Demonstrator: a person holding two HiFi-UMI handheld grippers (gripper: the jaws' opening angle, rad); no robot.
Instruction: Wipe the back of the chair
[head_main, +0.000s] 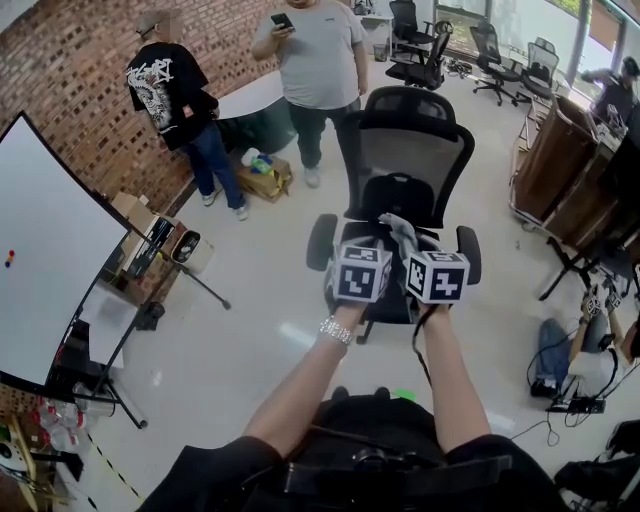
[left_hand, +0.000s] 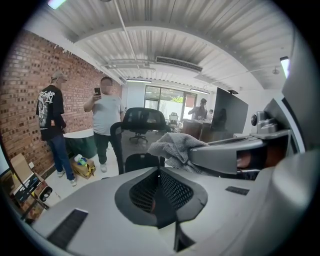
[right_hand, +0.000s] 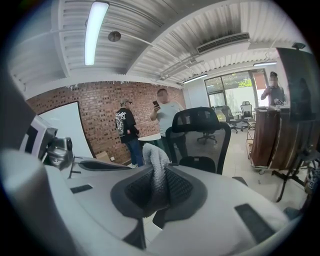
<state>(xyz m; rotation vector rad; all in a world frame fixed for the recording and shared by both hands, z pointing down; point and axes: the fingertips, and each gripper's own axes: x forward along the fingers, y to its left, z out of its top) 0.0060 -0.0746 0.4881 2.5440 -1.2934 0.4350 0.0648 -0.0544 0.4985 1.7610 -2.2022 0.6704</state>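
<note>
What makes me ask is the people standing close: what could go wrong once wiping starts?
The right gripper pinches the cloth by one fold, so dragging it over the mesh of the chair could tug it free. The chair shows its seat side, so reaching behind means moving towards the person in the grey shirt, who is looking at a phone. The left gripper is shut on nothing, so nothing steadies the chair.

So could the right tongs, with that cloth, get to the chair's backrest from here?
Probably yes: the right tongs hold the cloth in front of the backrest, facing it, with nothing in between.
</note>
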